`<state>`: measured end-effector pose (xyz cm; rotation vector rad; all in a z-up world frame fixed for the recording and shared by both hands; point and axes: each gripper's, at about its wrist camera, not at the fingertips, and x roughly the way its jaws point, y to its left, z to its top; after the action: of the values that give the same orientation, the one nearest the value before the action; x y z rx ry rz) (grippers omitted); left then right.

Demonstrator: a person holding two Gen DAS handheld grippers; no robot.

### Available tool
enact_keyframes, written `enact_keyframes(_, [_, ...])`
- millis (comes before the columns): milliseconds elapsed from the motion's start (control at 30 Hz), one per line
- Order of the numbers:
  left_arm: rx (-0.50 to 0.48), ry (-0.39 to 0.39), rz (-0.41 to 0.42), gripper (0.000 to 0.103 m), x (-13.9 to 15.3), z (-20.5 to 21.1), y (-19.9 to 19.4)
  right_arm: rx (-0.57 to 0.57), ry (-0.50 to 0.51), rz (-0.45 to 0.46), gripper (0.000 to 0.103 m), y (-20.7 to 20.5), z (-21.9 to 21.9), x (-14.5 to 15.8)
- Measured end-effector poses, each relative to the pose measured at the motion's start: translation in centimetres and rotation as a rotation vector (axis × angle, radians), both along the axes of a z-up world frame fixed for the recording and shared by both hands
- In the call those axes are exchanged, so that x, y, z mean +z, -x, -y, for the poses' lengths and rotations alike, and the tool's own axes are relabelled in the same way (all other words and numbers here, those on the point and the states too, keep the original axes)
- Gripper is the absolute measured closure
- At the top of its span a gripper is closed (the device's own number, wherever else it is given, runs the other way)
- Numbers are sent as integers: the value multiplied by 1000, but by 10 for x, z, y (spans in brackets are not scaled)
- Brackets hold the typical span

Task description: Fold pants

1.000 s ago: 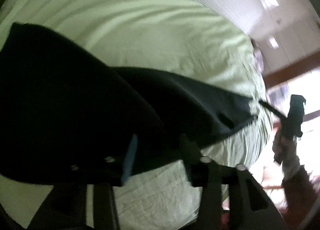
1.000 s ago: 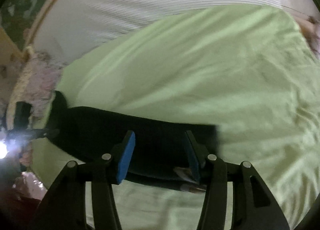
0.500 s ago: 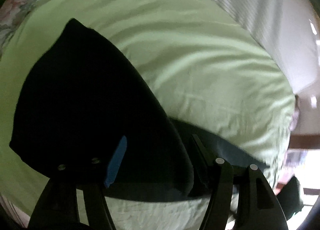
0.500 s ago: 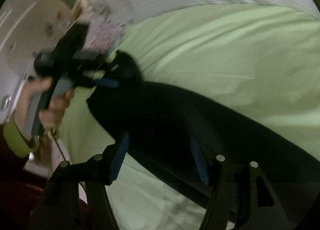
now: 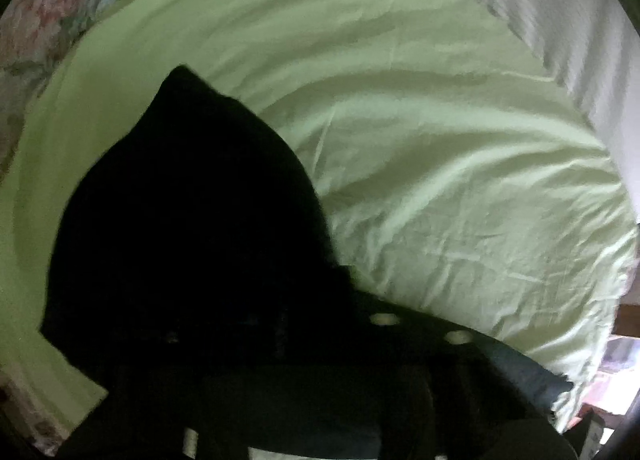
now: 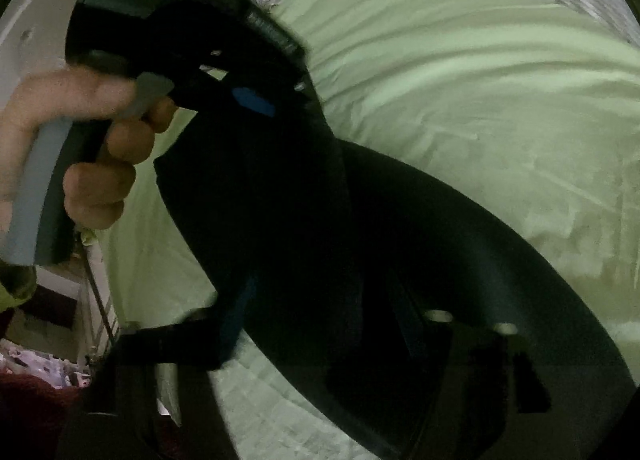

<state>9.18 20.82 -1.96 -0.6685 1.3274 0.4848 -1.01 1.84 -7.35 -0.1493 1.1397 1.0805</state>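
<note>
The black pants (image 5: 192,228) hang over a light green bed sheet (image 5: 420,164). In the left wrist view the dark cloth drapes over my left gripper (image 5: 276,320) and hides its fingers. In the right wrist view the pants (image 6: 440,244) run as a long dark band from the left gripper (image 6: 256,100), held in a hand at upper left, down between the fingers of my right gripper (image 6: 320,312). The left gripper is shut on the cloth's end. The right gripper's blue pad (image 6: 236,312) lies against the cloth; the other finger is lost in the dark fabric.
A white striped cover (image 5: 560,20) lies along the far side of the bed. A floral pillow or cover (image 5: 44,12) sits at the upper left. The bed's edge and room clutter (image 6: 60,348) show at the lower left of the right wrist view.
The two grippers have come close together. The left gripper, small and far a second ago, now fills the upper left of the right wrist view. The pants have bunched over the left gripper.
</note>
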Motion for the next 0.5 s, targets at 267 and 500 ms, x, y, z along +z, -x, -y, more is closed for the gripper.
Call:
enact_keyframes(267, [58,86,264,98,40,-11,62,29,-41,40,96,9,1,13])
enact_keyframes(500, [120,151,426,98,59,-19,127,113,-53,132,96,39,-2,41])
